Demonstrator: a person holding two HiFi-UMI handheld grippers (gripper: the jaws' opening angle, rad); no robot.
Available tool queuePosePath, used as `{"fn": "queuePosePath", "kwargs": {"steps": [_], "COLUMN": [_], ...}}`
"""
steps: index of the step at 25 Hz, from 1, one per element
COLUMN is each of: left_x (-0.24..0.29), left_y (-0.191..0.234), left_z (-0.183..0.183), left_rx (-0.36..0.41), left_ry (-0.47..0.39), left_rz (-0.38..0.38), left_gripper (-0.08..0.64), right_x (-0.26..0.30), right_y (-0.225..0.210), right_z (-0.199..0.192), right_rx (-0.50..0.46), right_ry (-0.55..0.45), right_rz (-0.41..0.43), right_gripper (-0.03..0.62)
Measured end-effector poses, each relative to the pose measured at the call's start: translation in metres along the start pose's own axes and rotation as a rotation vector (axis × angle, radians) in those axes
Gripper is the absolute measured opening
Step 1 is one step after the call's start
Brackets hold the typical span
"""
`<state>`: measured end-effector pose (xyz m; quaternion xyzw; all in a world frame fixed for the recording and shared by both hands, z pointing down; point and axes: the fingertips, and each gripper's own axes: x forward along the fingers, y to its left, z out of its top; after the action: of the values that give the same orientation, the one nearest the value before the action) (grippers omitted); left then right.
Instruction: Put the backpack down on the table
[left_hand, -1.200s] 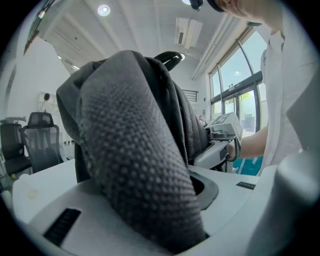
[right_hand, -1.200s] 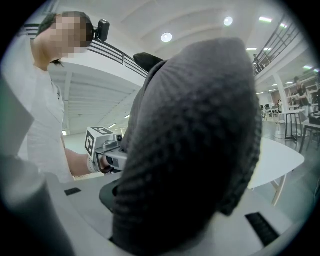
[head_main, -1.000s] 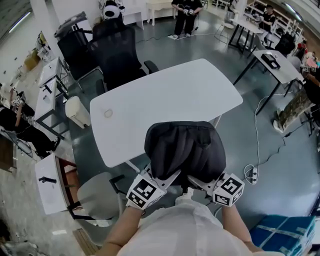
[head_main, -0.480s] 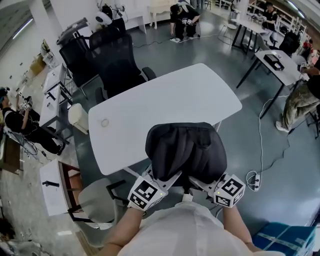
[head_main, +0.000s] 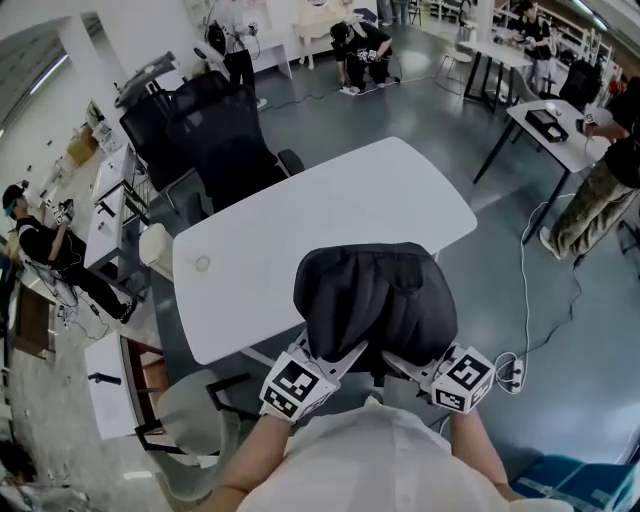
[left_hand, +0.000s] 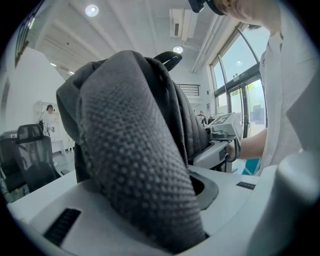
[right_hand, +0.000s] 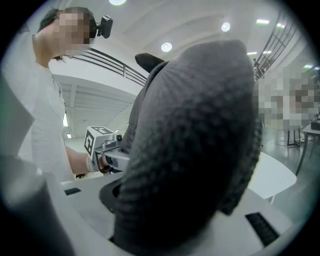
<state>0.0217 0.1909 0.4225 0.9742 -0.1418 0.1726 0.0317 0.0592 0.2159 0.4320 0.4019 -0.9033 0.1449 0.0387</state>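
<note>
The black backpack (head_main: 375, 300) hangs in the air in front of me, its far side over the near edge of the white table (head_main: 300, 220). My left gripper (head_main: 335, 358) and right gripper (head_main: 402, 364) hold it from below, side by side. In the left gripper view a grey mesh shoulder strap (left_hand: 135, 150) fills the gap of the left gripper (left_hand: 165, 220), whose jaws are shut on it. The right gripper view shows the other padded strap (right_hand: 195, 145) clamped in the right gripper (right_hand: 170, 225). Nothing lies on the tabletop apart from a small round cap (head_main: 202, 264).
Black office chairs (head_main: 225, 140) stand at the table's far side, and a grey chair (head_main: 195, 420) is at my near left. A power strip (head_main: 515, 372) with its cable lies on the floor to the right. Other desks and people ring the room.
I have moved toward the table with the backpack in both grippers. The grip on the straps looks the same, and the table sits a little closer under the bag.
</note>
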Motion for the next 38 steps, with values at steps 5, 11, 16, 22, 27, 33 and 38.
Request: {"fn": "queuePosePath", "kwargs": {"steps": [5, 11, 16, 22, 27, 33, 38], "left_x": [0.018, 0.03, 0.034, 0.039, 0.055, 0.074, 0.088], "left_y": [-0.001, 0.0, 0.008, 0.02, 0.036, 0.07, 0.111], "left_z": [0.01, 0.01, 0.01, 0.006, 0.011, 0.02, 0.022], "left_rx": [0.009, 0.005, -0.003, -0.02, -0.016, -0.005, -0.028], "left_ry": [-0.001, 0.003, -0.002, -0.008, -0.017, -0.033, -0.027], "left_rz": [-0.011, -0.008, 0.0, 0.004, -0.024, -0.047, -0.058], "left_gripper": [0.141, 0.141, 0.141, 0.141, 0.141, 0.141, 0.141], "right_x": [-0.01, -0.015, -0.008, 0.002, 0.009, 0.028, 0.059], "right_y": [-0.017, -0.028, -0.034, -0.043, -0.063, -0.094, -0.123], "right_z": [0.005, 0.005, 0.004, 0.003, 0.009, 0.022, 0.031], "right_rx": [-0.006, 0.0, -0.003, -0.003, -0.004, -0.004, 0.009], "right_ry": [-0.011, -0.006, -0.003, 0.019, 0.02, 0.014, 0.034], "right_rz": [-0.008, -0.015, 0.0, 0.003, -0.023, -0.054, -0.059], "right_gripper": [0.199, 0.199, 0.199, 0.201, 0.199, 0.2, 0.201]}}
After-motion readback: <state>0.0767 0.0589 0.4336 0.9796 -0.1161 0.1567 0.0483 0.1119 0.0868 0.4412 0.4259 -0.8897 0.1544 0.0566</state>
